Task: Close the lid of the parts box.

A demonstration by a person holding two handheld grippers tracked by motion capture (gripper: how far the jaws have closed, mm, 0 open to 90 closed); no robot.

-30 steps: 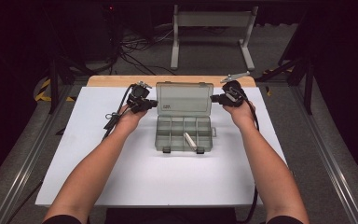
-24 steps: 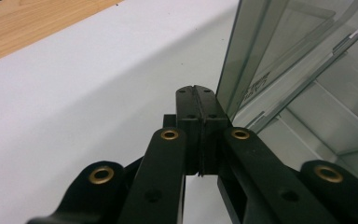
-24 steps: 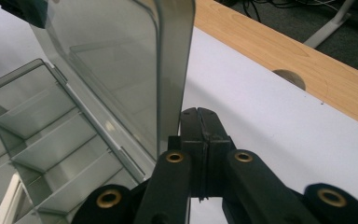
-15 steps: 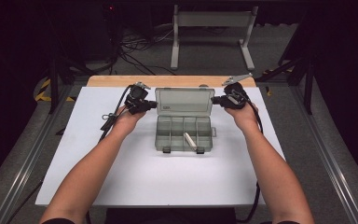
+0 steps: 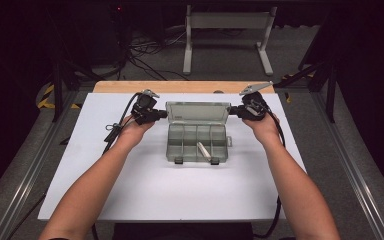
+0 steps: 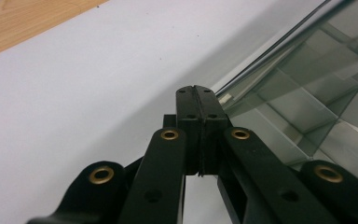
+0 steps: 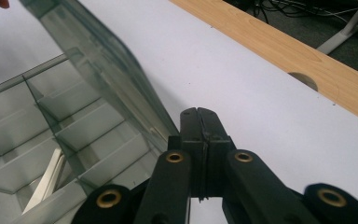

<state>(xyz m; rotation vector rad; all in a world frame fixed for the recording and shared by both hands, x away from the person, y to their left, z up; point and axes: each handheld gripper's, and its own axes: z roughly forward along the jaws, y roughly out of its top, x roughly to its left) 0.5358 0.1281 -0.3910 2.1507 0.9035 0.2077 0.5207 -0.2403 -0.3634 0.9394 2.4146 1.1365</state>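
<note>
White counter [image 5: 145, 190] carries the clear compartment box [image 5: 197, 143] at its middle, lid [image 5: 198, 111] raised – both tongs, left [image 5: 163, 114] and right [image 5: 232, 111], are closed on nothing beside the lid's ends, so the lid step seems in hand, and next they must push evenly together.

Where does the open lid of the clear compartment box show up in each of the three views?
High view: the lid stands raised at the box's far edge, middle of the picture, between the two tongs.
Left gripper view: the lid slants across the upper right.
Right gripper view: the lid runs from the top left down toward the middle.
Shared landmark: the wooden strip along the white table's far edge.
</note>
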